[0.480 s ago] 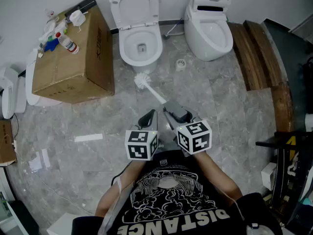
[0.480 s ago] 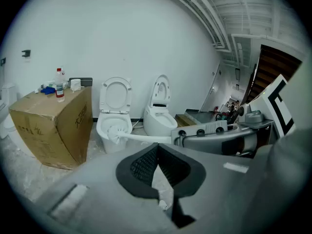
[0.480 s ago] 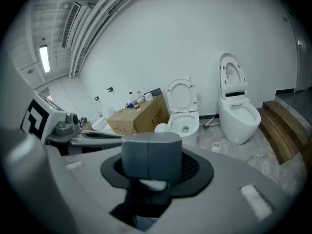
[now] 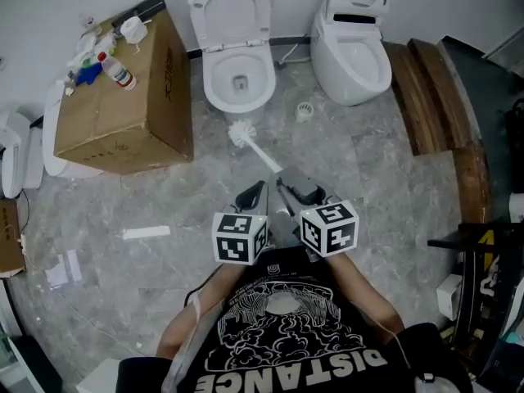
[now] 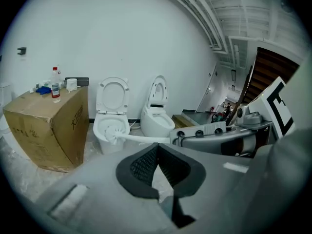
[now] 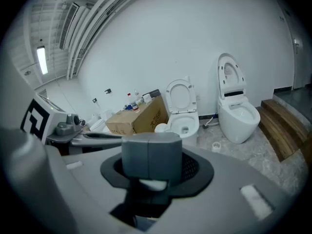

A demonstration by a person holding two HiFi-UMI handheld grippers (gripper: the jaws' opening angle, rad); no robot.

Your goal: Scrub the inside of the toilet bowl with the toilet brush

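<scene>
The white toilet stands open at the back wall, with its lid up. A white toilet brush hangs just in front of the bowl, above the floor. Its handle runs back into my right gripper, which is shut on it. In the right gripper view the brush head shows past the shut jaws, beside the toilet. My left gripper hangs next to the right one, shut with nothing in it. The left gripper view shows the brush head level with the bowl rim.
A big cardboard box with bottles on top stands left of the toilet. A second toilet stands to its right, then wooden steps. A small round floor fitting and a white strip lie on the tiles.
The brush and both grippers have shifted very slightly to the right. Both grips are unchanged.
</scene>
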